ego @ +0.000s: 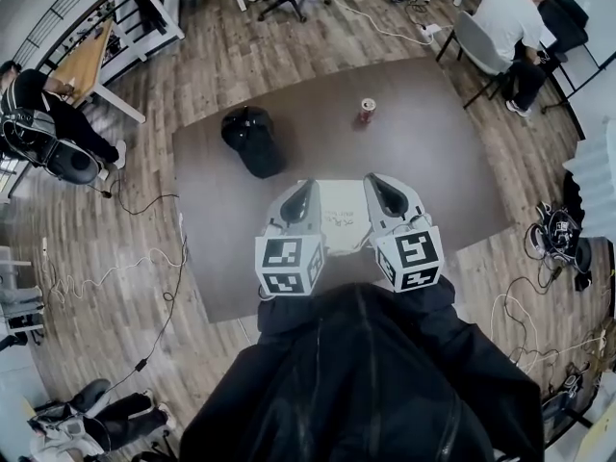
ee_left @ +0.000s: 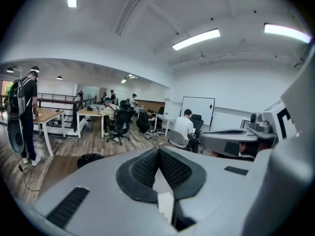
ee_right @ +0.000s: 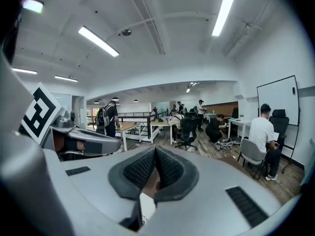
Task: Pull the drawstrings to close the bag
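A white bag lies flat on the brown table, right below and between my two grippers. No drawstring shows in any view. Both grippers are held high, close to the head camera, side by side. In the head view the left gripper hangs over the bag's left edge and the right gripper over its right edge. In the left gripper view the left gripper is shut, pads meeting at the tip with nothing seen between them. The right gripper is likewise shut and points out across the room.
A black bag sits on the table's far left part and a red can stands near its far edge. A person sits on a chair beyond the table's right corner. Cables lie on the wooden floor.
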Demonstrator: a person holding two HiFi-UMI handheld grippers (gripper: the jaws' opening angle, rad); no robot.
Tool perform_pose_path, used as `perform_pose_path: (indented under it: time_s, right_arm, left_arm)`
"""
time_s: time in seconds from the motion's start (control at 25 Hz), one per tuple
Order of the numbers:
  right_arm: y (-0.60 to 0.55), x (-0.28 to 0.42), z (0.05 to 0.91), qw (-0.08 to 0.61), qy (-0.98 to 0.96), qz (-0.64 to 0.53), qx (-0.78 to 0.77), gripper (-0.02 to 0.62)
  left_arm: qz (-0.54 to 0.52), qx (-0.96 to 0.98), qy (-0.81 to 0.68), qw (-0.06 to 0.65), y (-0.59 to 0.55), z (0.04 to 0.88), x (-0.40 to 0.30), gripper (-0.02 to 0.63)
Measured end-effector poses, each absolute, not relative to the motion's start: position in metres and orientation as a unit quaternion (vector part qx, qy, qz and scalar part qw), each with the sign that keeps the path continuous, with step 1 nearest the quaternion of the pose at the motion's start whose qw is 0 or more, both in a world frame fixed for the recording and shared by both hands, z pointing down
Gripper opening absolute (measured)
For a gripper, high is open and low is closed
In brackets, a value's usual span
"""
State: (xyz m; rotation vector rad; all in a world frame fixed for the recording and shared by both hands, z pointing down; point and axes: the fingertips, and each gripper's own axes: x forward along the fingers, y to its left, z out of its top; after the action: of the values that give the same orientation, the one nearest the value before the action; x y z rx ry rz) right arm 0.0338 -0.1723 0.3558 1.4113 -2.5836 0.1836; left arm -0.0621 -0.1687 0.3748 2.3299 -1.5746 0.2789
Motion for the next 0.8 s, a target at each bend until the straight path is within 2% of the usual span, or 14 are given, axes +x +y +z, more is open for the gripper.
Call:
perform_pose_path:
  time_s: [0.28,0.8]
  right_arm:
    - [-0.173,0.035,0.316,0.063,-0.875,0.033,0.48,0.025]
    - [-0.18,0.032,0.302,0.042,-0.877,0.014,0.478,0.023]
  left_arm:
    - [0.078,0.828,-0.543,0.116,-0.173,0.332,-0.043,0.034]
    - [0.075,0.831,-0.542,0.098,-0.178,0.321,-0.038,0.034]
